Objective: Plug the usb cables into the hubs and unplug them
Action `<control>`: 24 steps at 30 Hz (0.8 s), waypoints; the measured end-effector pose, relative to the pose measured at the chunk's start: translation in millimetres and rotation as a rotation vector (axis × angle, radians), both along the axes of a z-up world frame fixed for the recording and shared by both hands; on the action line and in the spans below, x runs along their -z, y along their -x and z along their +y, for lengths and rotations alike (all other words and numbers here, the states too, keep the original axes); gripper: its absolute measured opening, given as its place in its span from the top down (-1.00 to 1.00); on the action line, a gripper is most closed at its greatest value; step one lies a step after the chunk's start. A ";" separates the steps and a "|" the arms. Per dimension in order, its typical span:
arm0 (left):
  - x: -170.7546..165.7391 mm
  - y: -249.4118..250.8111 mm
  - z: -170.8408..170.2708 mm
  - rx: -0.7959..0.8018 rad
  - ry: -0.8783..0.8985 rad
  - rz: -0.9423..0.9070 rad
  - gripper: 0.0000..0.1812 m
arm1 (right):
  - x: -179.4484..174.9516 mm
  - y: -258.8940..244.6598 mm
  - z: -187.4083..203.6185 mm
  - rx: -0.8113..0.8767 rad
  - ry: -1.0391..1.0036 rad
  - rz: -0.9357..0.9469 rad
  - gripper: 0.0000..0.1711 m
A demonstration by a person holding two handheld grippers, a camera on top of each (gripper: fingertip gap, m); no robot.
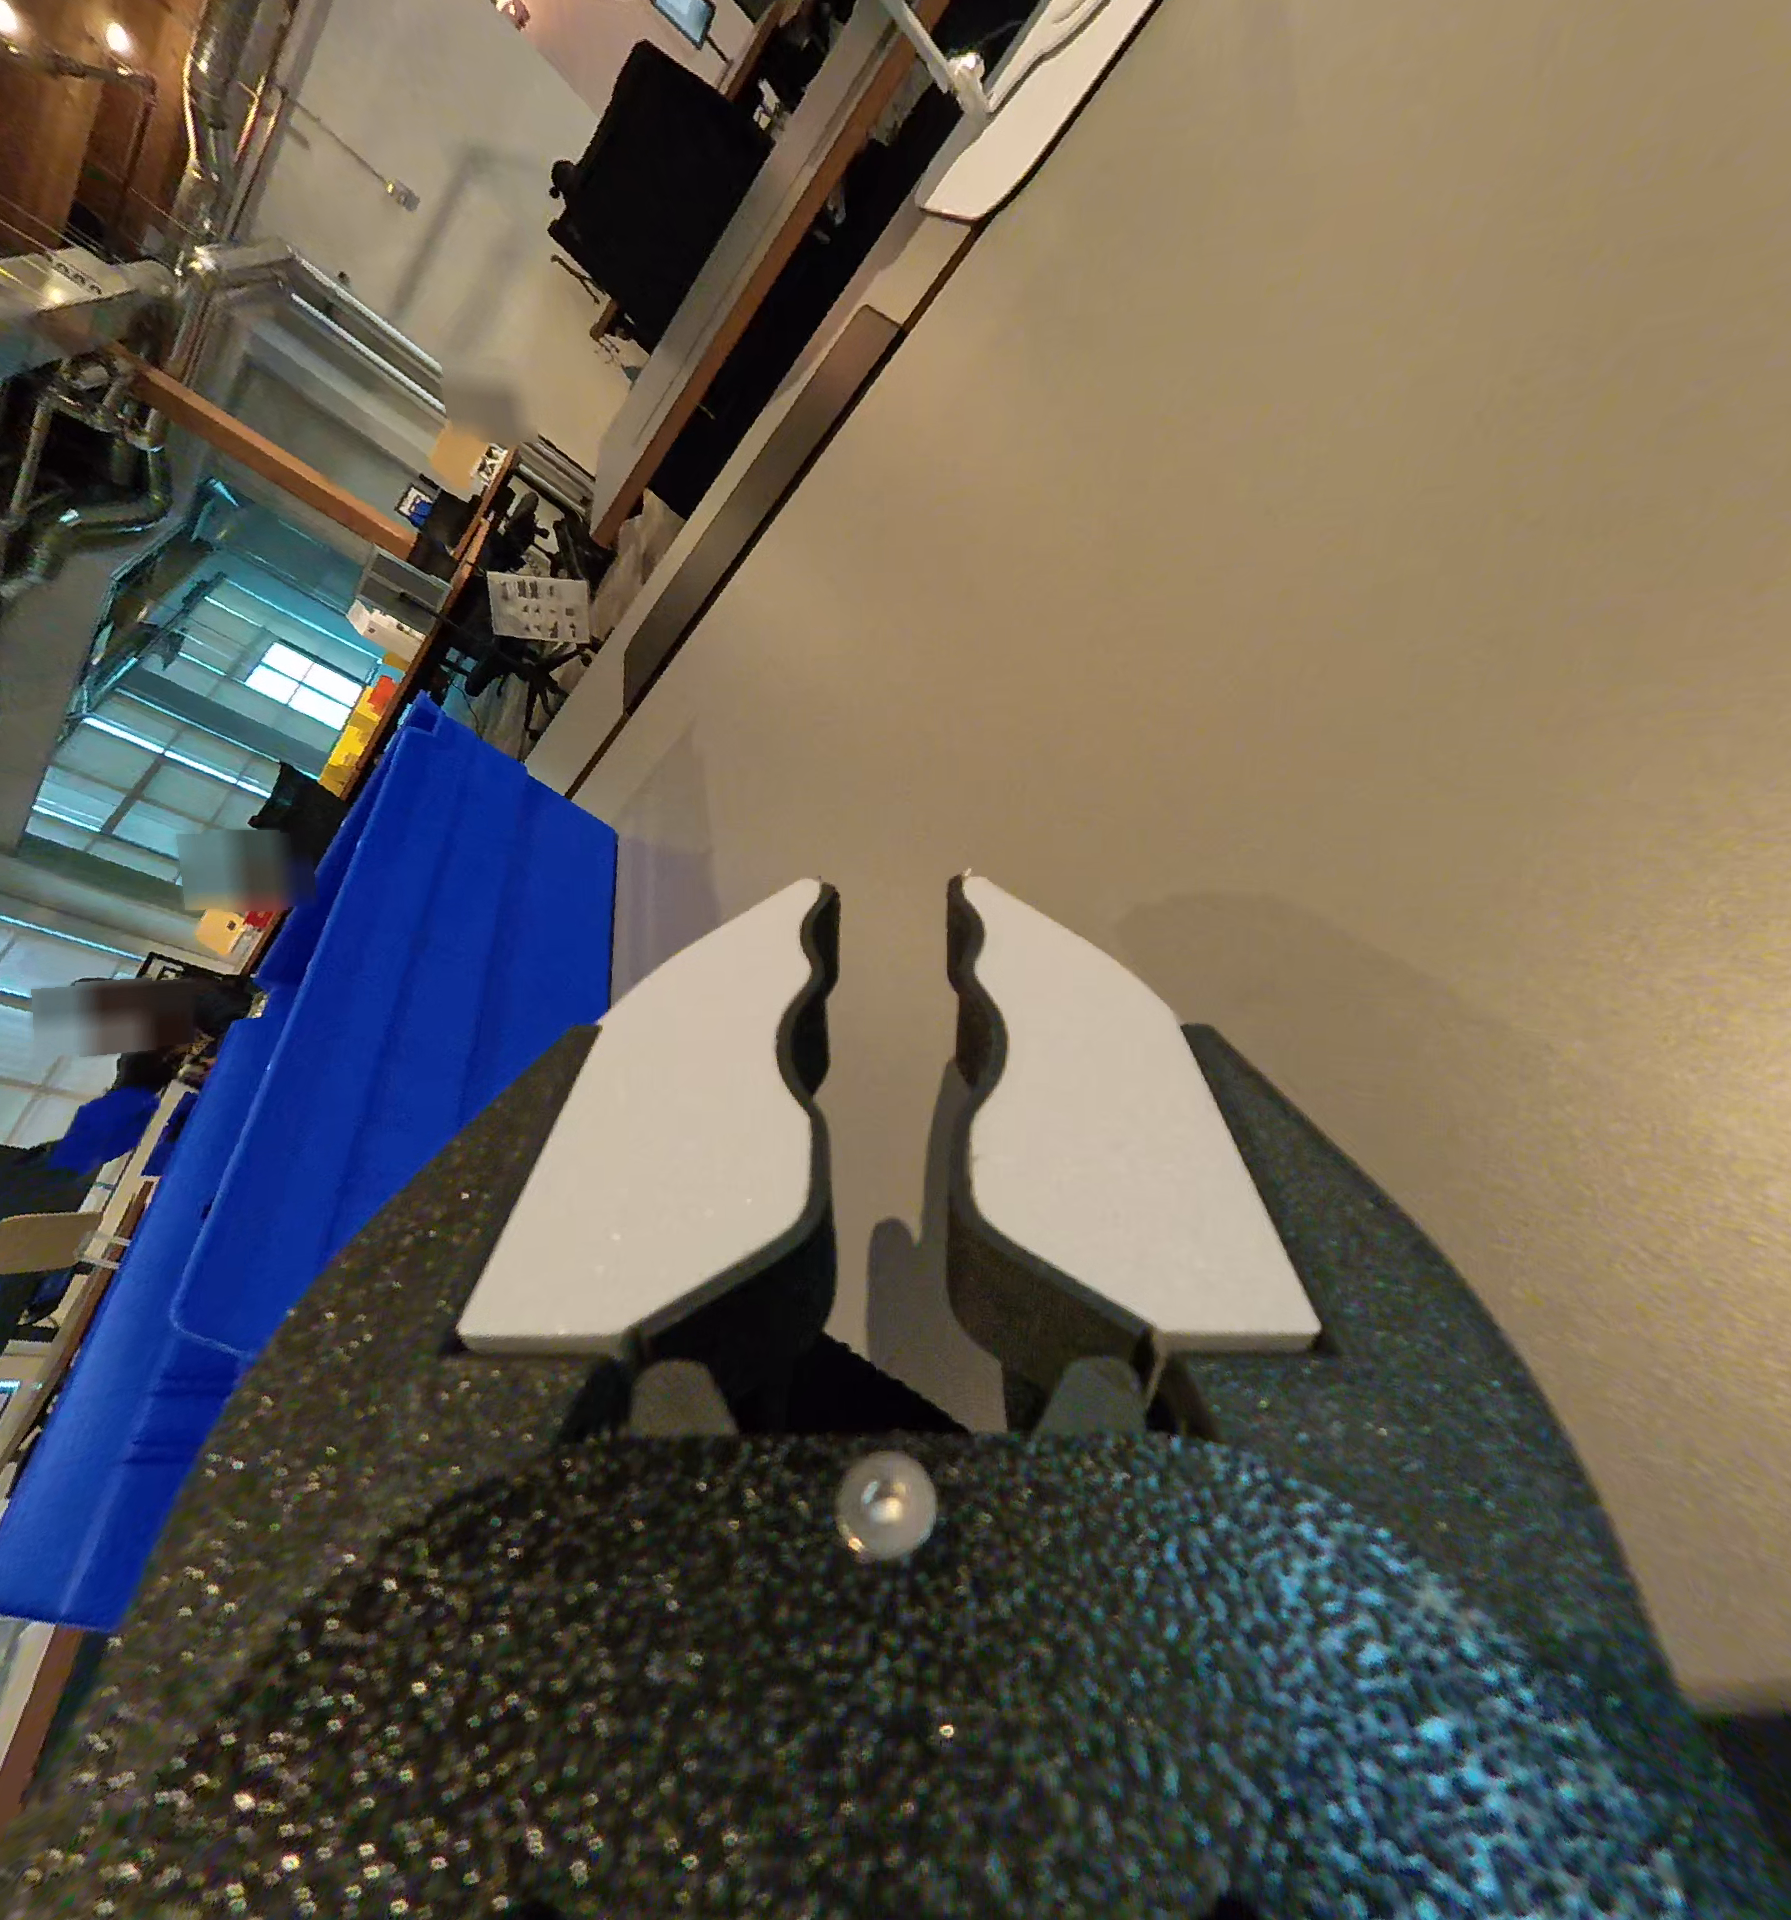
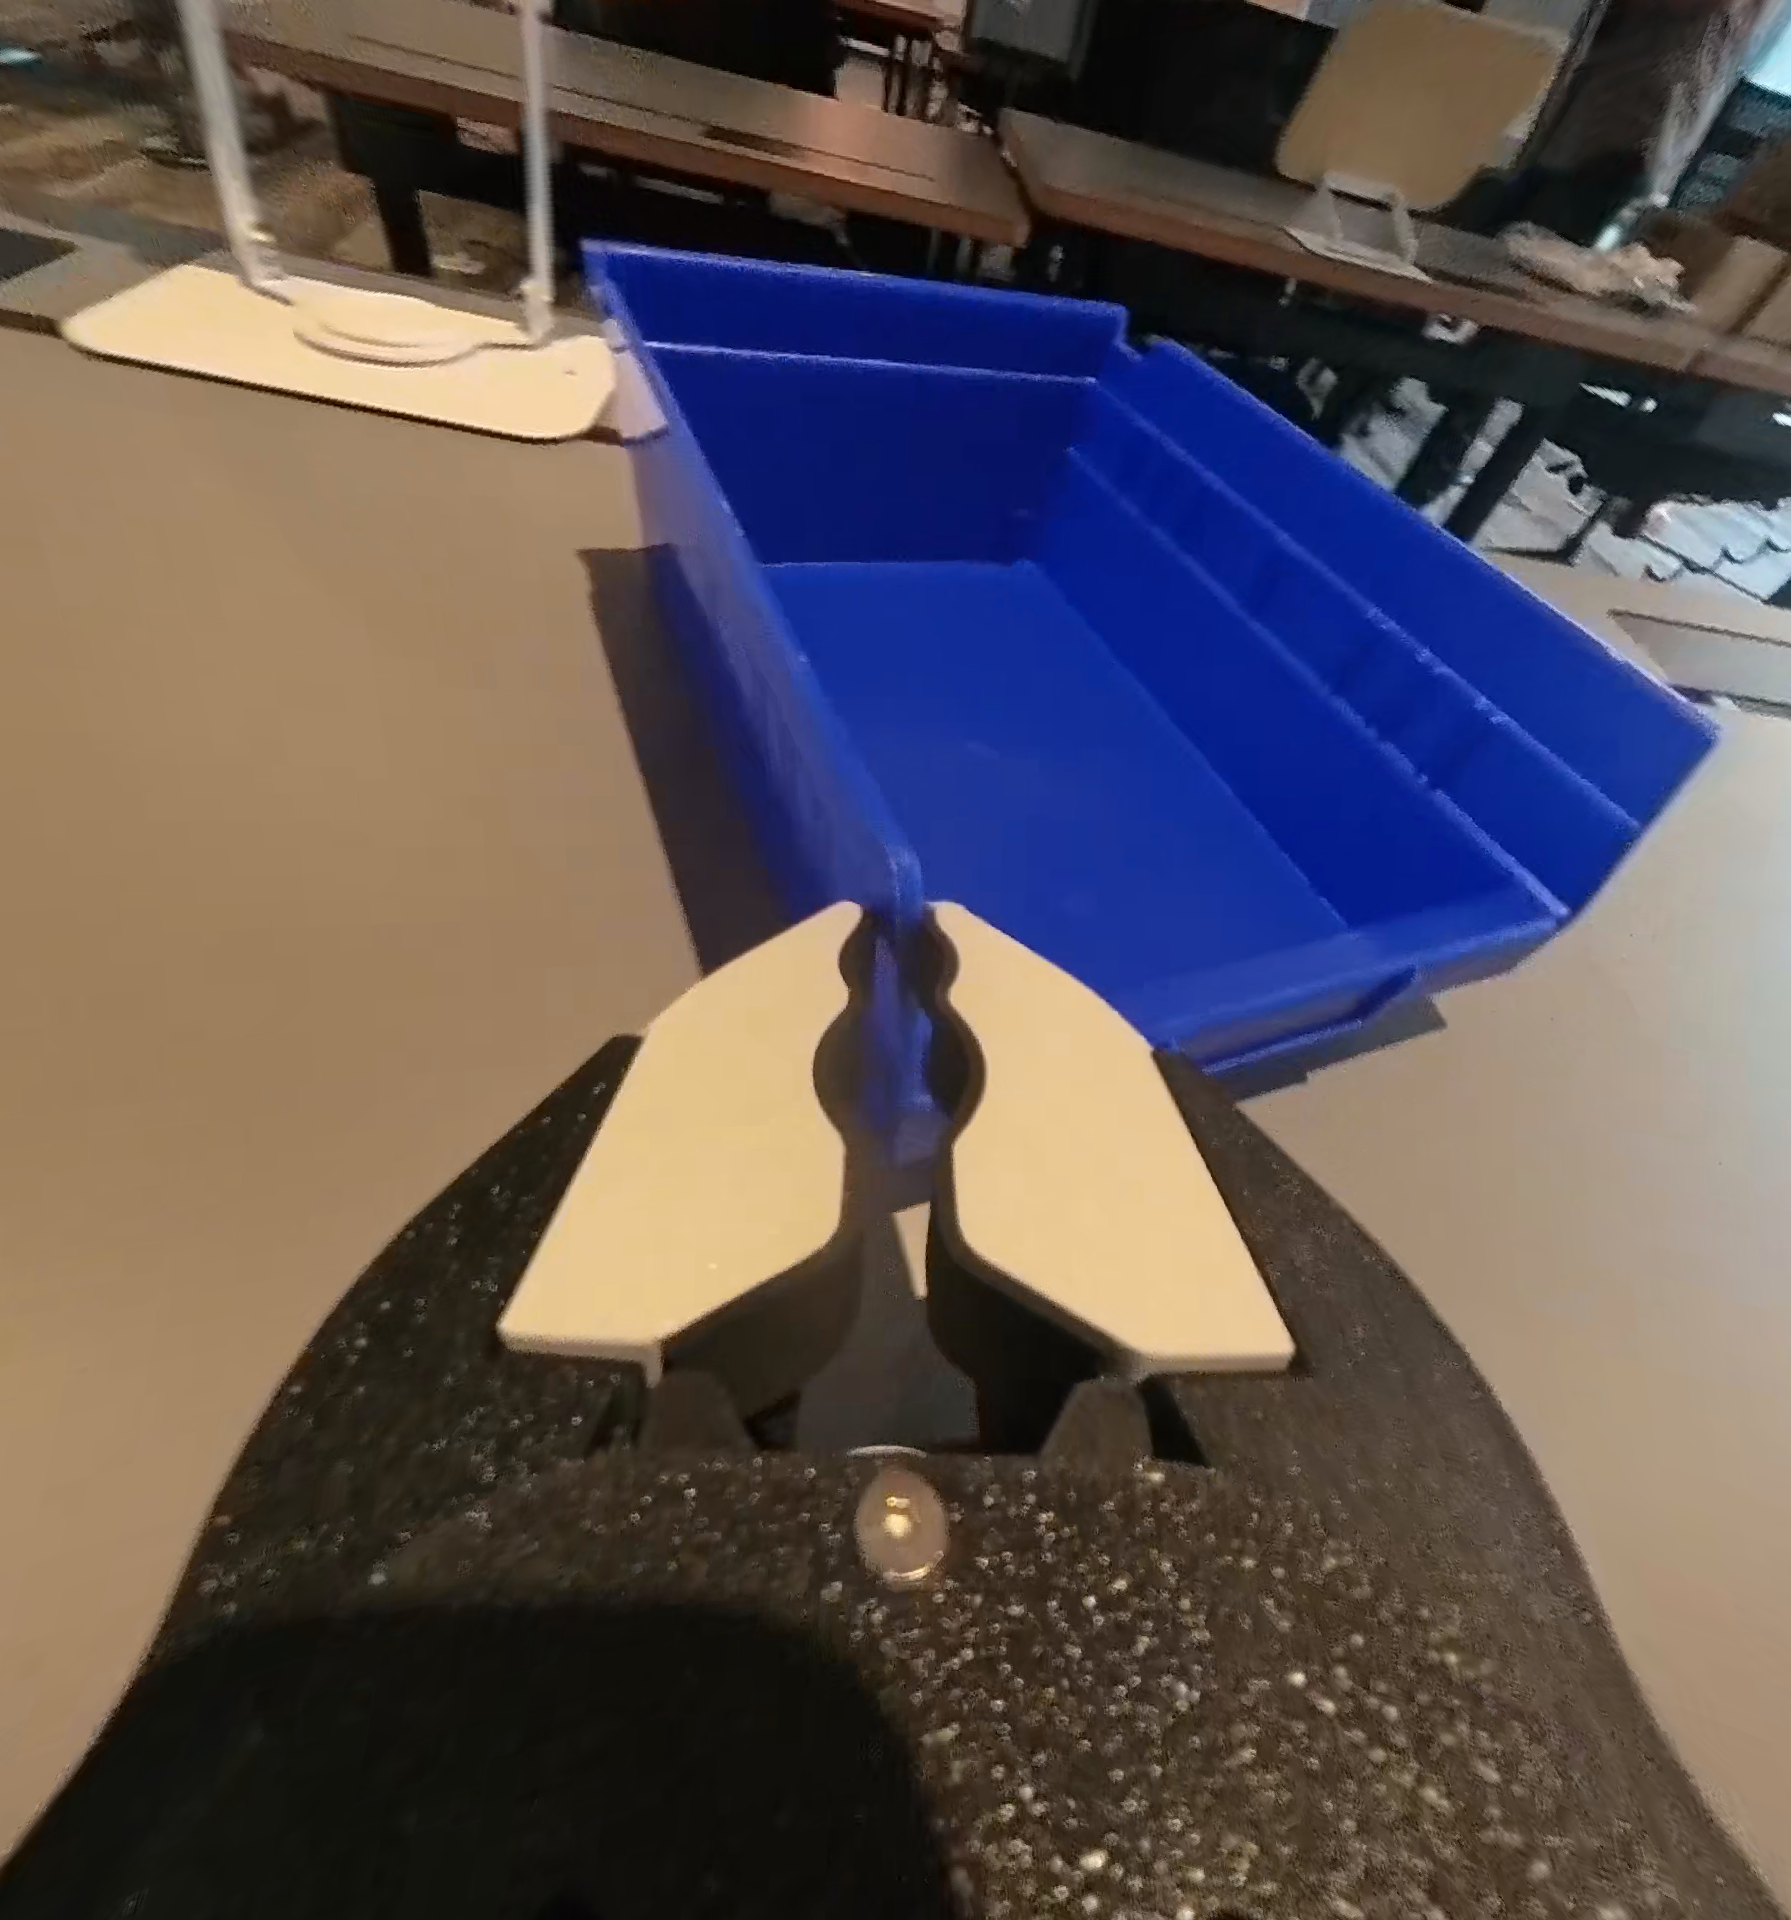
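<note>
USB cables and hubs show in neither view; only an empty blue plastic bin (image 2: 1078,727) sits on the beige table (image 2: 247,727).

Right claw (image 2: 896,914) is clamped on the near corner of the blue bin's side wall, with the bin's floor bare beyond it and a white stand base (image 2: 351,353) just past the bin's far corner. Left claw (image 1: 891,894) hangs over bare table beside the bin (image 1: 434,987), its fingers a little apart and holding nothing. Judging from this, the thin wall could slip out of the pinch, or the bin could tilt and skid toward the stand base, since one corner carries all the pull. Where the cables lie cannot be told.
</note>
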State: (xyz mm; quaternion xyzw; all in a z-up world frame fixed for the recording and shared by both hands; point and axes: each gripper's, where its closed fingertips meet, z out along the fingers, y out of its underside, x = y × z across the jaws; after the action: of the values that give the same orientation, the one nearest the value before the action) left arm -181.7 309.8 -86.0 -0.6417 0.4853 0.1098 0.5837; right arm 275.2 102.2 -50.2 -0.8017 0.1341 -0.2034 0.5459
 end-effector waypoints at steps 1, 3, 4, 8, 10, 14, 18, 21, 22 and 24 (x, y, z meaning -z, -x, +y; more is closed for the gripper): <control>0.2 -0.1 -0.1 0.001 0.000 0.002 0.78 | 0.0 -6.4 -2.0 0.021 0.000 0.007 0.91; 0.5 -0.1 0.2 -0.001 0.001 0.003 0.78 | -0.3 -16.1 -4.6 0.065 -0.003 0.016 0.91; 0.4 0.0 0.3 -0.002 0.002 0.002 0.78 | -0.7 -20.8 -5.7 0.090 -0.009 0.017 0.90; -0.3 0.0 0.1 -0.001 -0.001 -0.002 0.79 | -0.3 -41.2 -12.5 0.186 -0.038 0.028 0.90; -0.5 0.1 0.0 0.000 -0.001 -0.003 0.79 | -0.3 -44.7 -13.6 0.215 -0.039 0.030 0.90; -0.1 -0.2 -0.1 0.002 0.002 -0.002 0.79 | -0.4 -30.0 -8.0 0.231 -0.038 0.014 0.94; -0.2 -0.8 -0.9 0.008 0.001 -0.002 0.80 | -0.7 -14.9 3.2 0.223 -0.029 -0.023 0.96; -0.8 -1.1 -1.8 0.014 -0.001 -0.006 0.80 | -0.8 -15.4 6.2 0.228 -0.030 -0.024 0.96; -1.1 -1.1 -1.9 0.016 -0.001 -0.008 0.80 | -1.2 -15.5 6.7 0.217 -0.037 -0.026 0.96; -1.3 -1.2 -2.1 0.018 -0.001 -0.009 0.80 | -1.1 -15.8 4.8 0.187 -0.044 -0.033 0.96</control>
State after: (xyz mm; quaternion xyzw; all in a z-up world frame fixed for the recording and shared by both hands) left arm -180.4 307.8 -84.7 -0.6375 0.4882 0.1019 0.5872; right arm 291.0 107.0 -49.0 -0.7700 0.2037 -0.2635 0.5443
